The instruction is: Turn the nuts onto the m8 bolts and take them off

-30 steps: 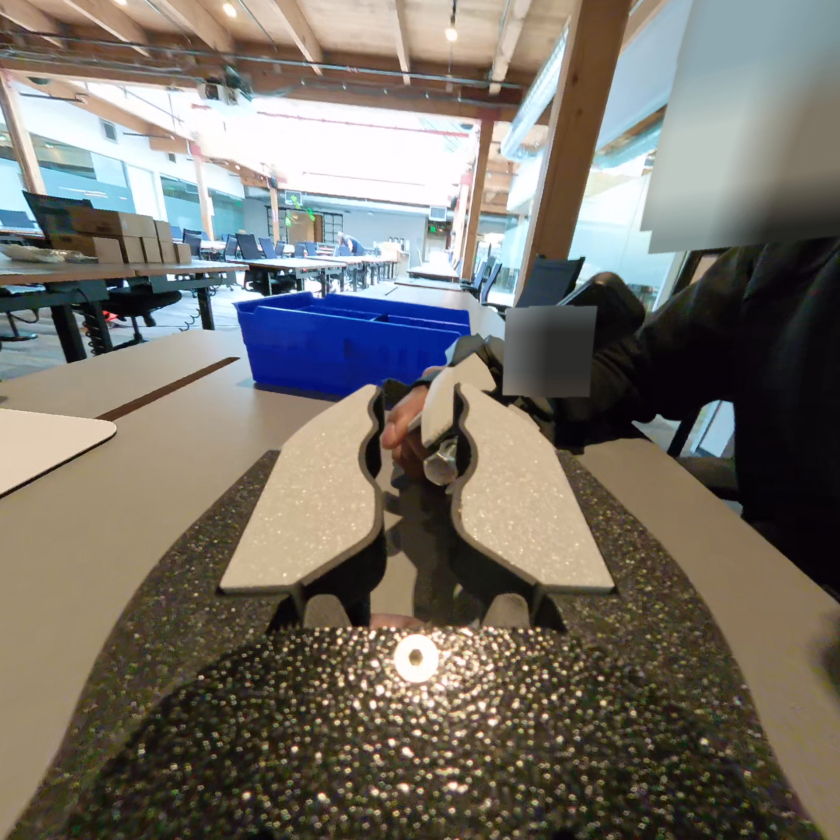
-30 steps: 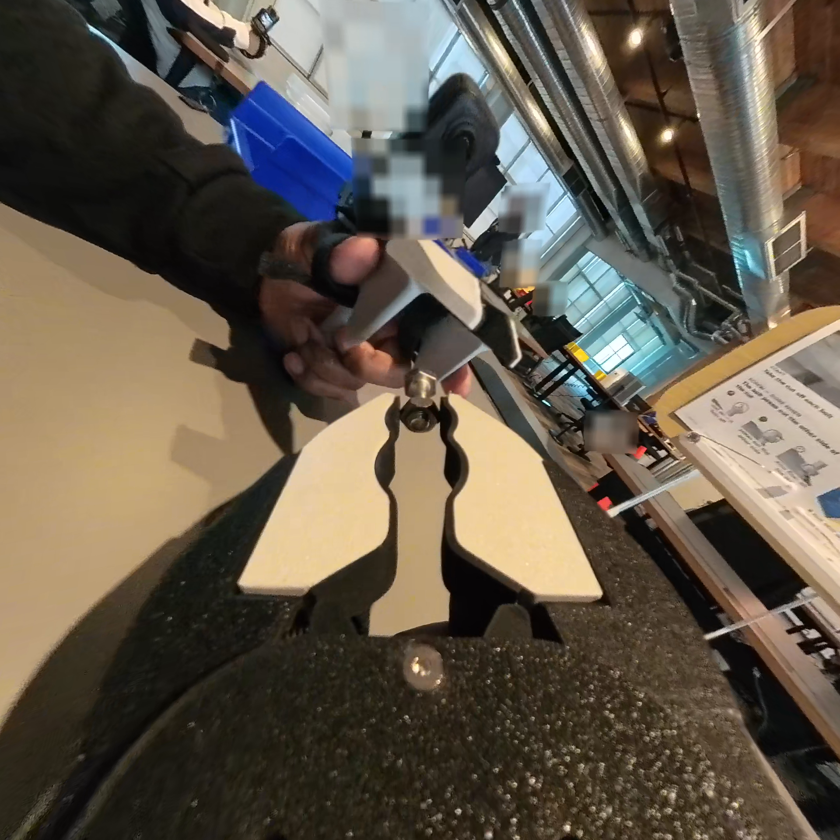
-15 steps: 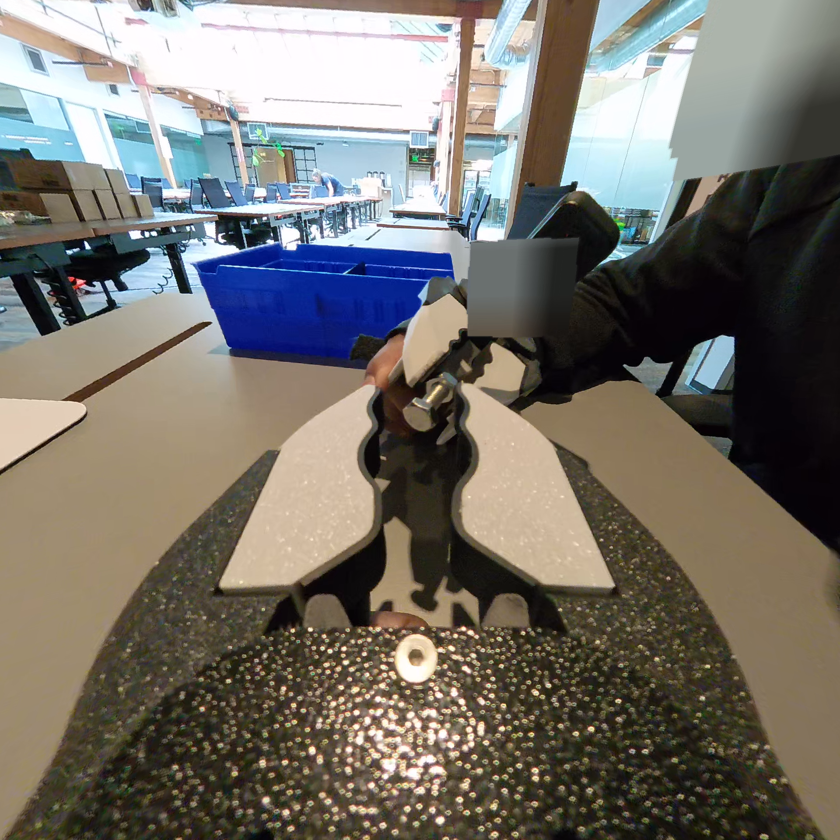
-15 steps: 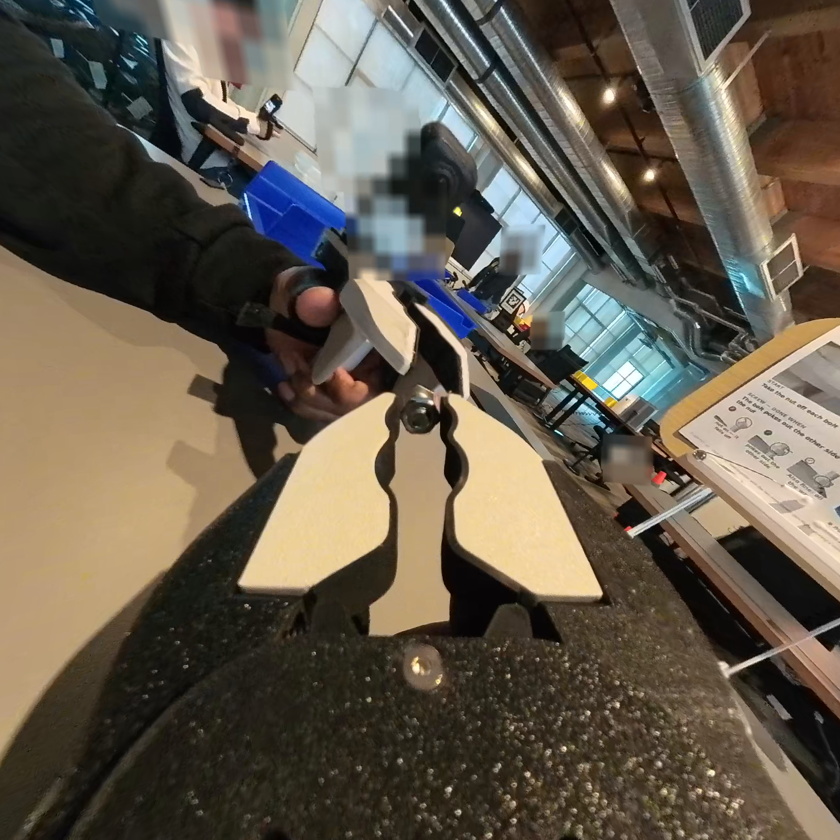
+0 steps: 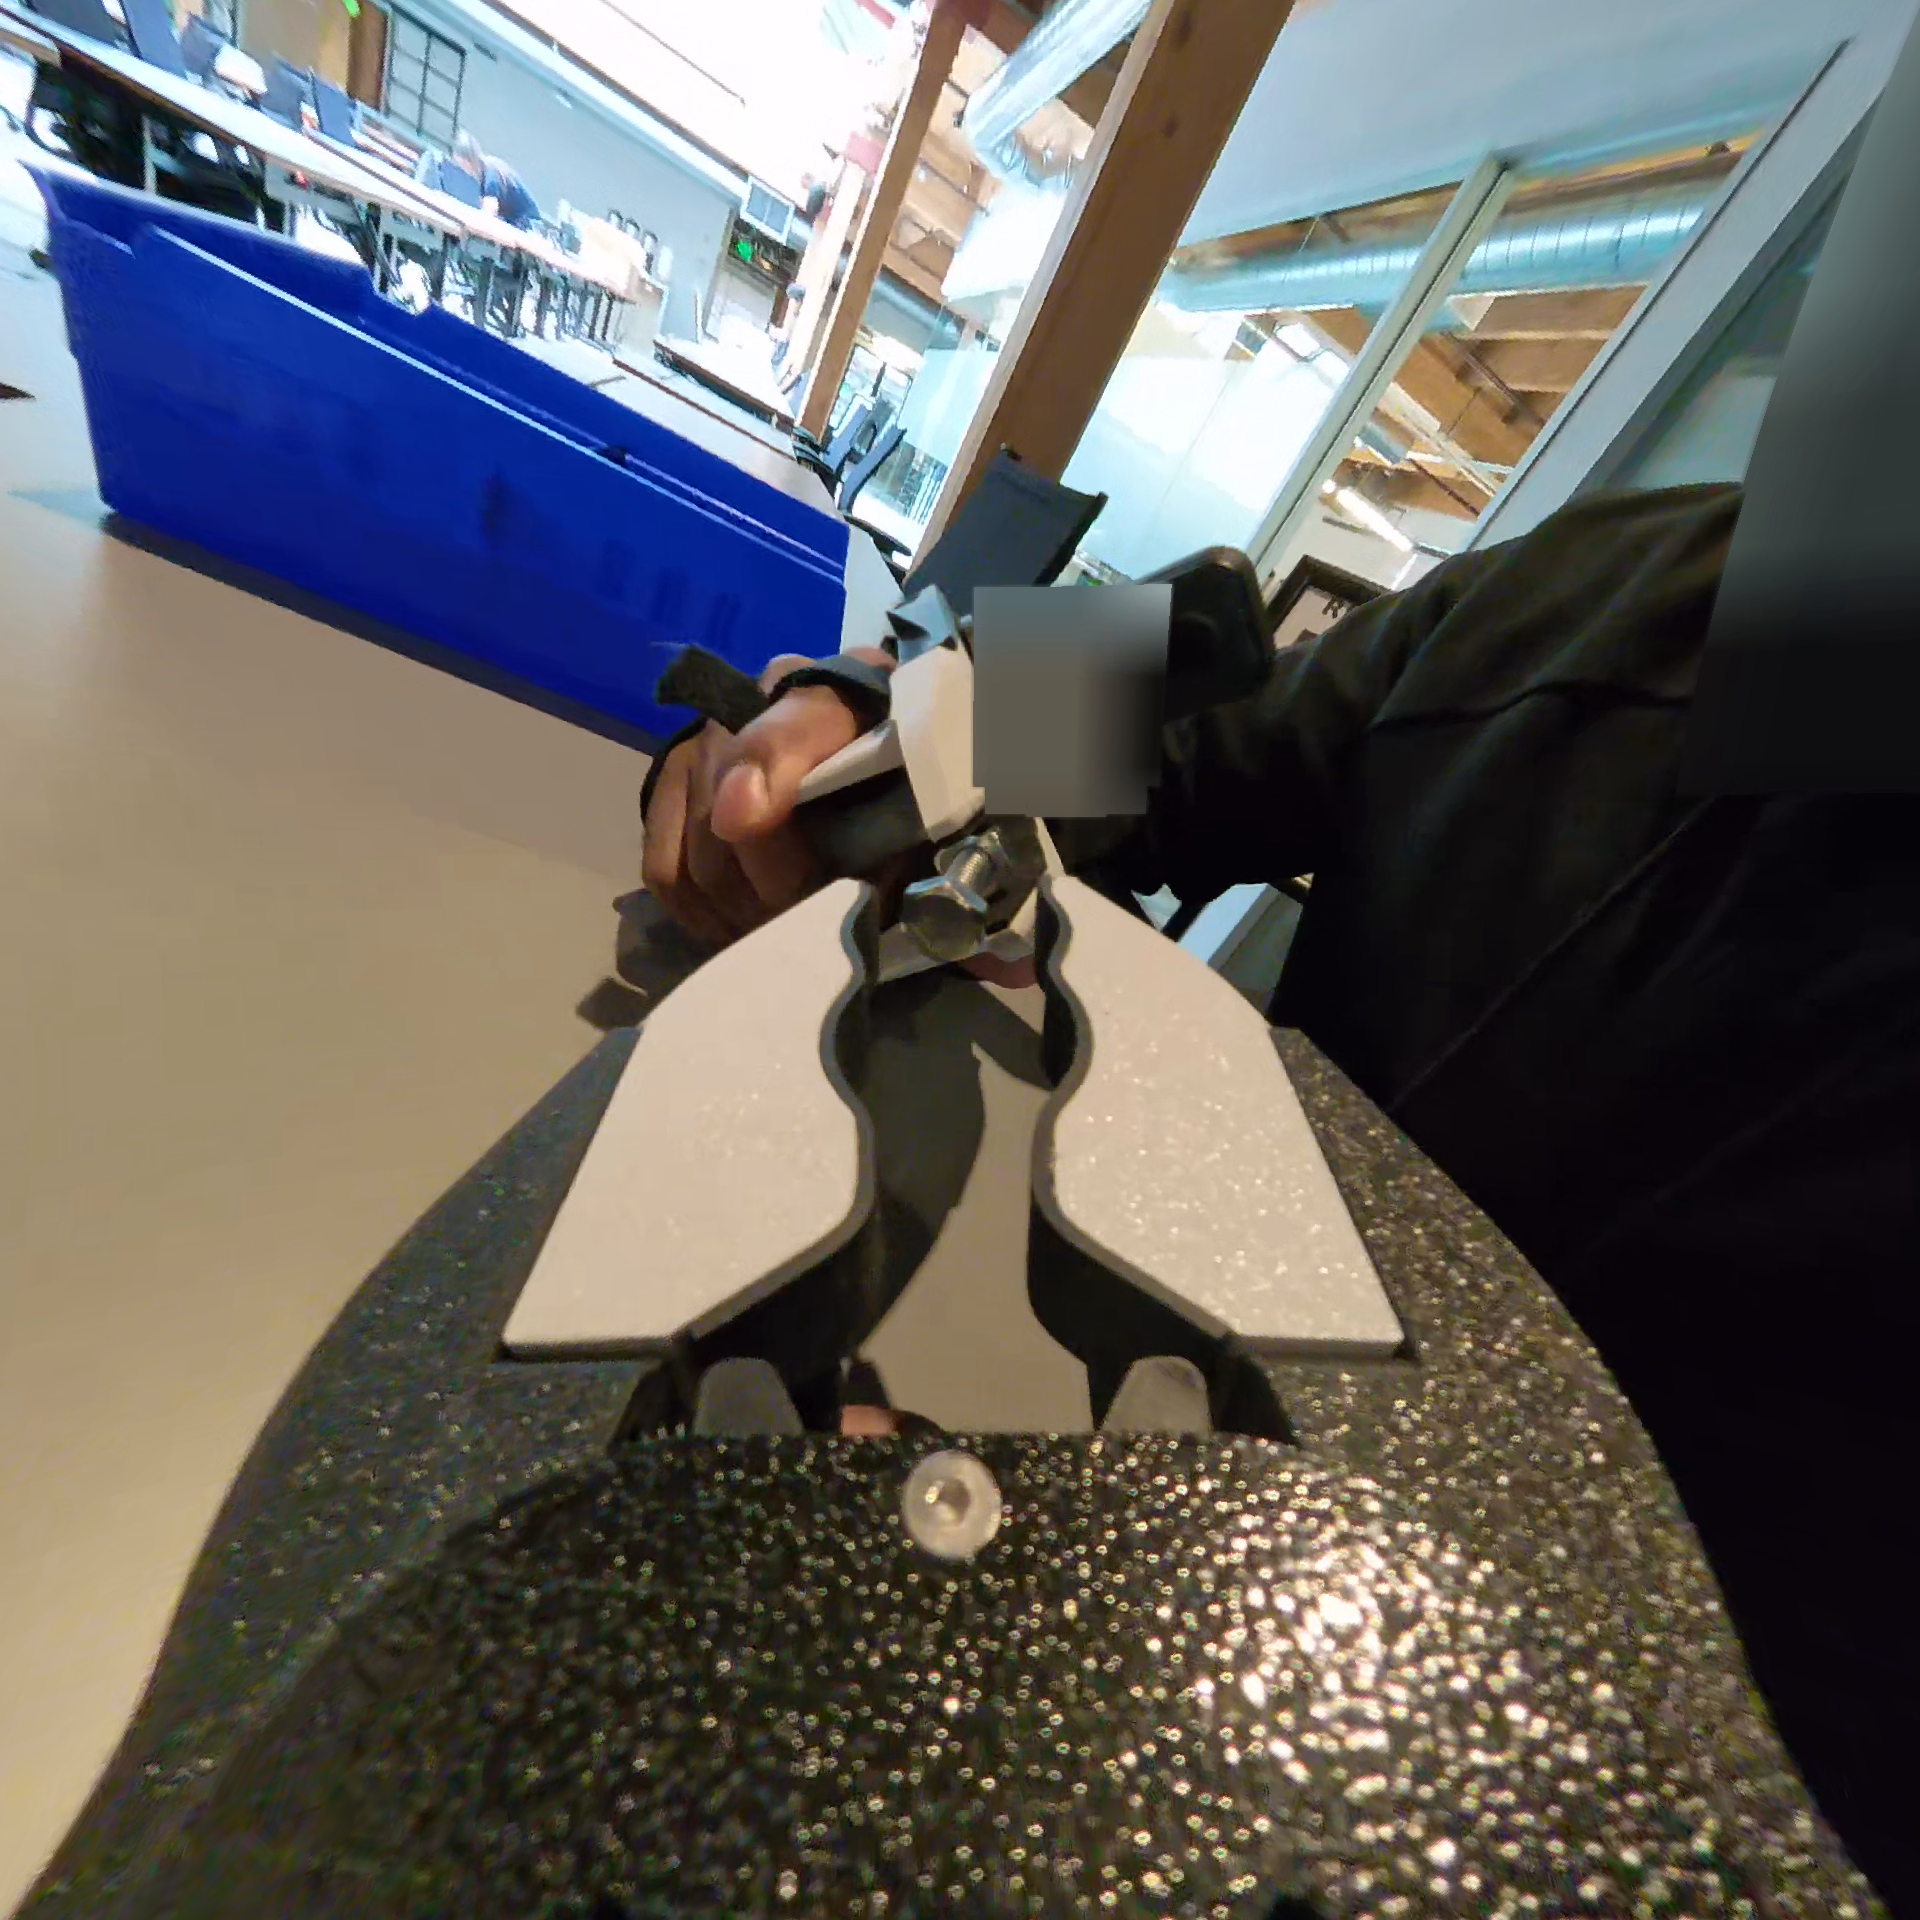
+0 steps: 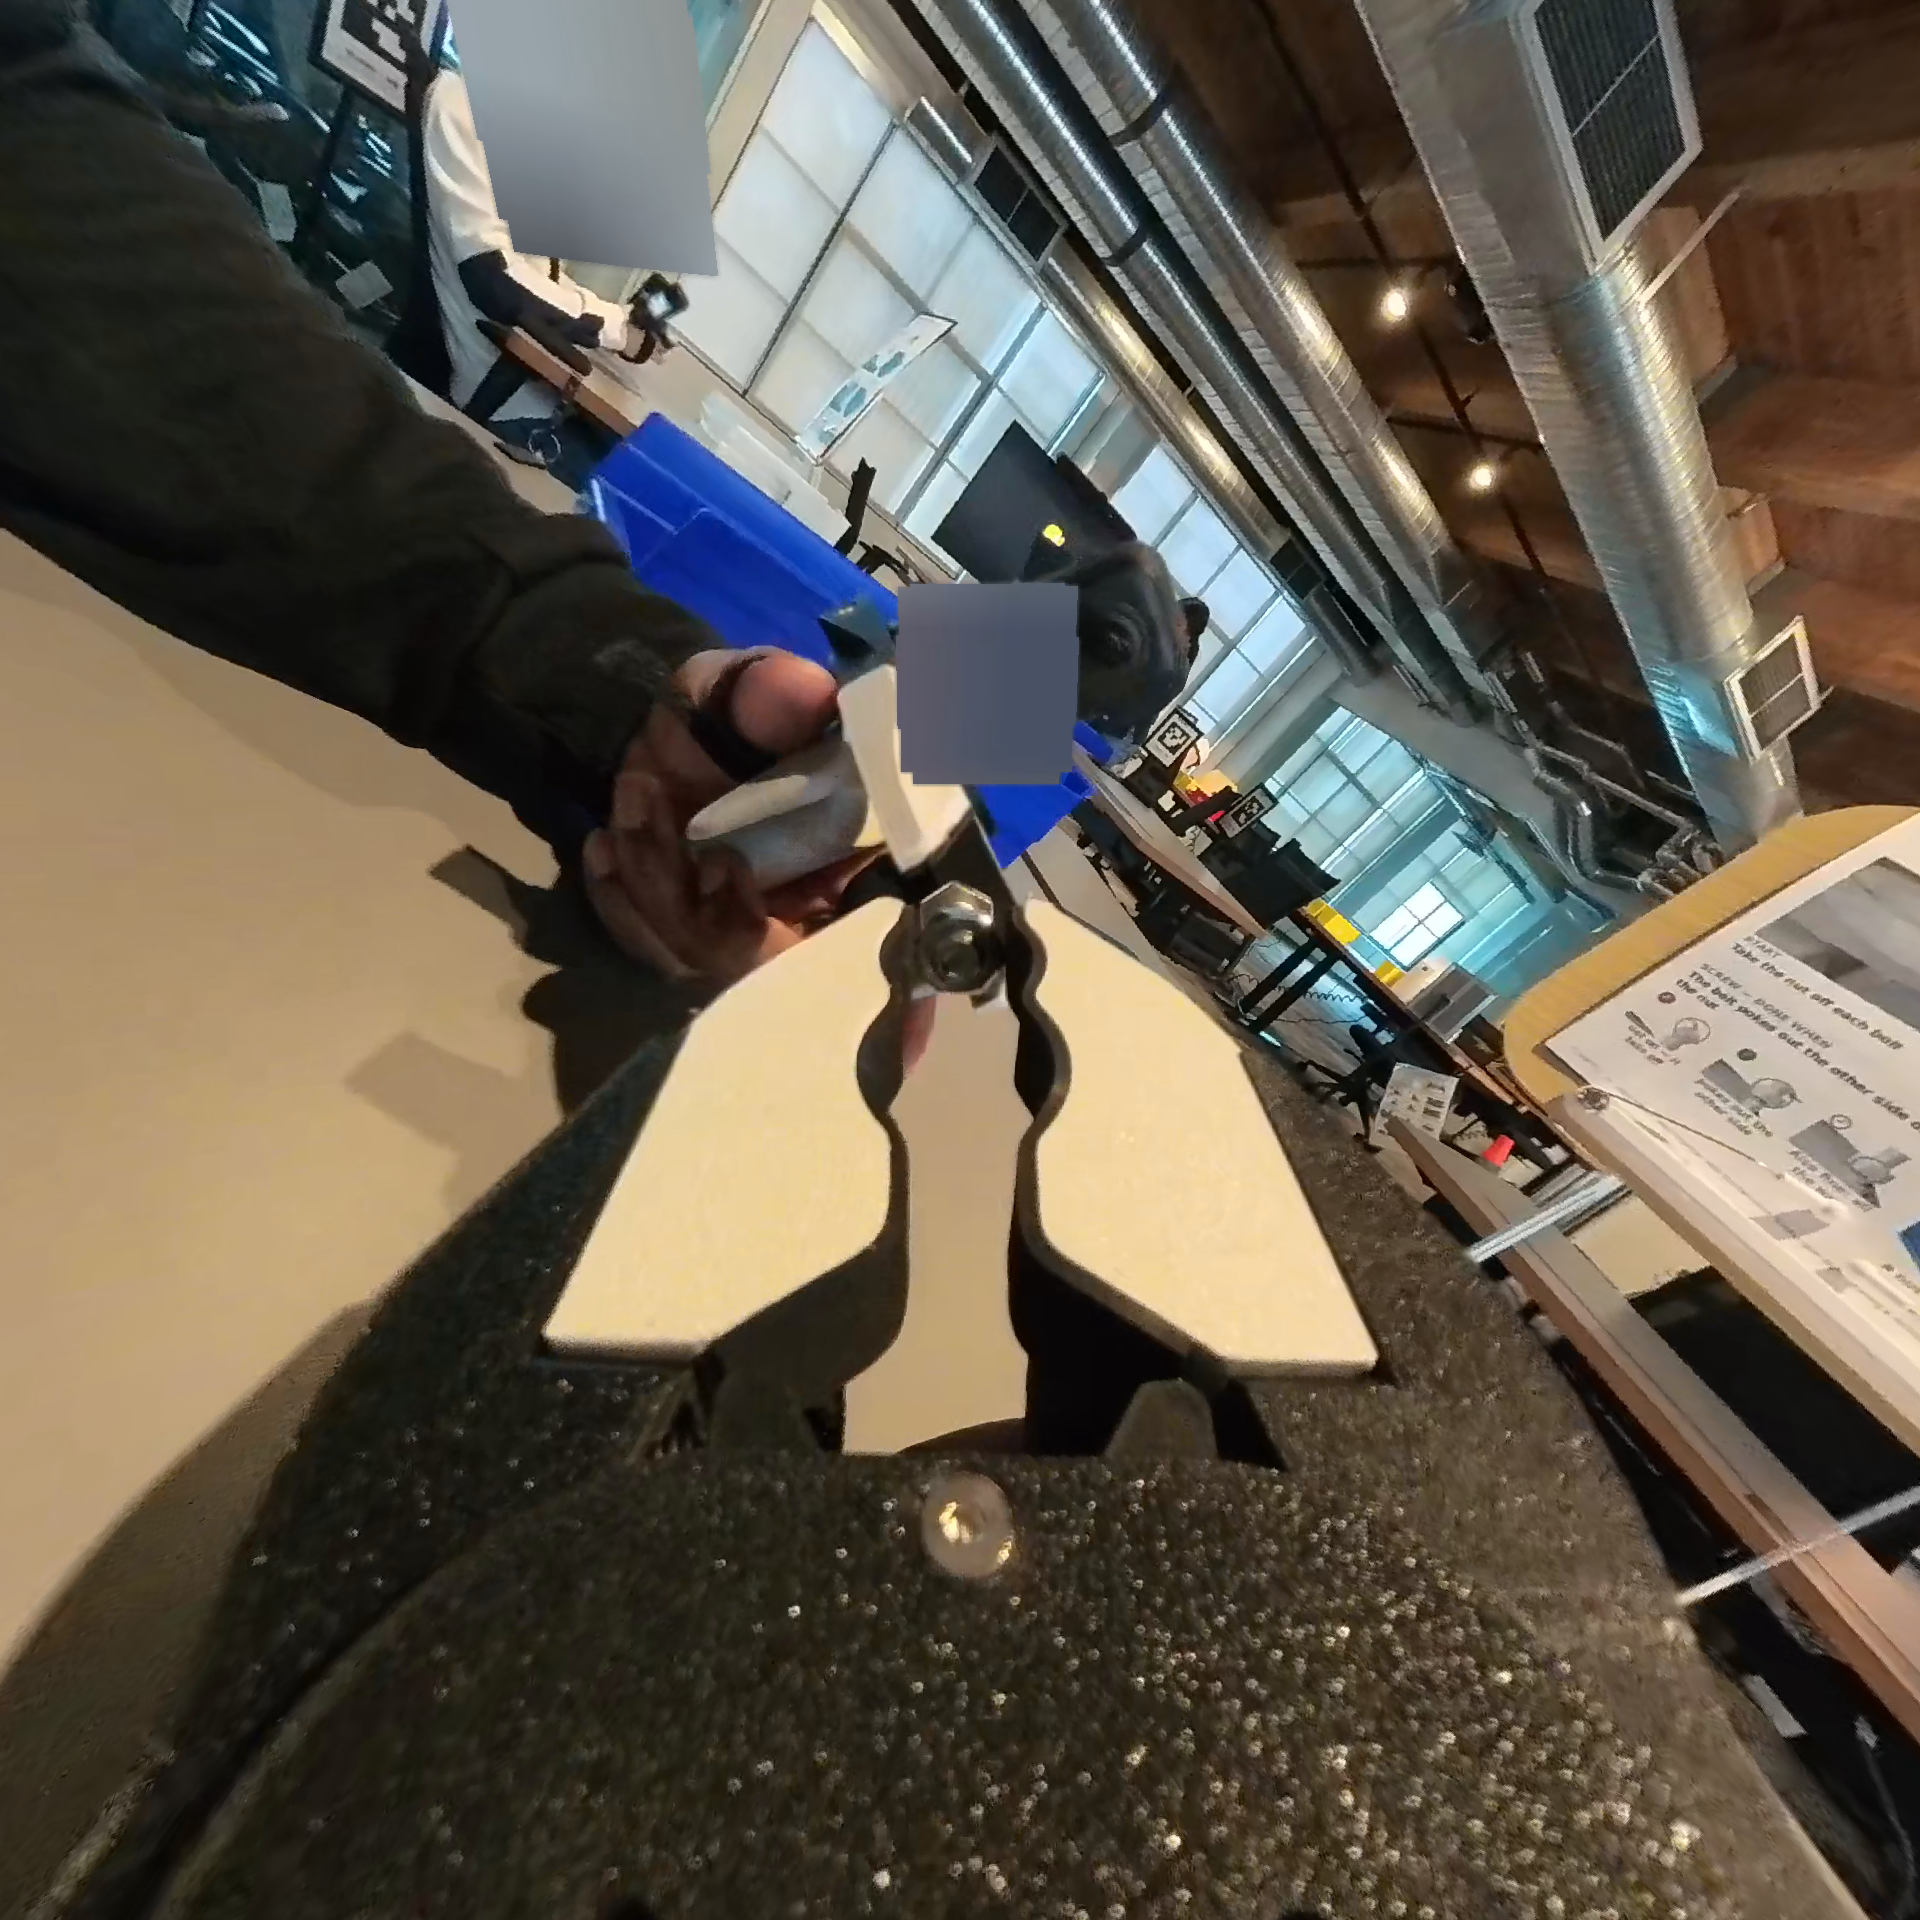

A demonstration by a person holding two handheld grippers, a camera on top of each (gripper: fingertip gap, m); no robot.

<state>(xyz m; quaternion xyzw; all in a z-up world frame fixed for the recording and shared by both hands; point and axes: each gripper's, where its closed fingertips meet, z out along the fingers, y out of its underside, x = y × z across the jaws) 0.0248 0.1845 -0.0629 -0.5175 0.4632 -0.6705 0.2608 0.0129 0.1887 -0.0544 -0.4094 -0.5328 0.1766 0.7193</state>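
Observation:
A silver M8 bolt hangs in the air between my two grippers, which face each other above the grey table. My left gripper is shut around its hex head, with the threaded shank pointing away. My right gripper is shut on the hex nut, and the bolt's end shows in the nut's middle. The right gripper also shows in the left wrist view, held by a hand. The left gripper shows in the right wrist view, also in a hand. How far the nut sits along the thread is hidden.
A blue plastic bin stands on the table behind the grippers and also shows in the right wrist view. A board with an instruction sheet stands at the right. The person's dark sleeves reach in from the sides. My two grippers' fingertips are within a few centimetres of each other.
Both grippers have rolled about the bolt, so both views are now tilted. The bolt and nut have stayed between the fingertips, and the bolt's end now shows through the nut.

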